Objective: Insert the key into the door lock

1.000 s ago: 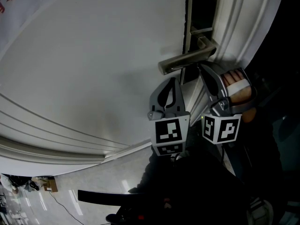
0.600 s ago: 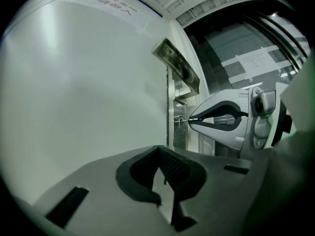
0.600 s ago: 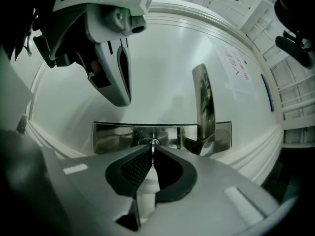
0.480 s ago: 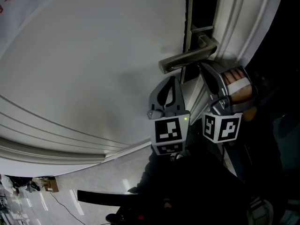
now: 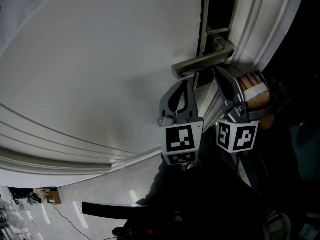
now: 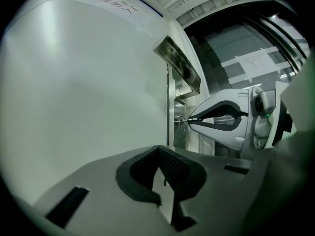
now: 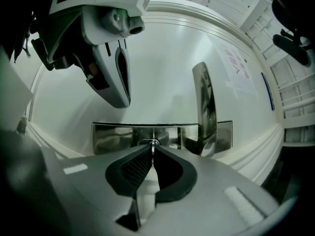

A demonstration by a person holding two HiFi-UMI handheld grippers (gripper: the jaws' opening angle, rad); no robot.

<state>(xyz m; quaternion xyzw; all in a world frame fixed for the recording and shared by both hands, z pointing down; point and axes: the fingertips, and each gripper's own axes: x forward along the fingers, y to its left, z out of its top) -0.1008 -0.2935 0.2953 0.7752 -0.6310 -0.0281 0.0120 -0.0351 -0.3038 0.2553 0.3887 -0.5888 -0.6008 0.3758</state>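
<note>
Silver key [image 7: 153,156] sits at the keyhole [image 7: 149,142] of the white door [image 5: 100,59], pinched by the right gripper [image 7: 152,147]. Left gripper [image 6: 158,149] hangs just beside, its 2 jaws pressed together on nothing.

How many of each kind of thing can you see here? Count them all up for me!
door: 1
door handle: 1
lock: 1
key: 1
claws: 2, the left claw, shut and empty, and the right claw, shut on the key
Total: 6
</note>
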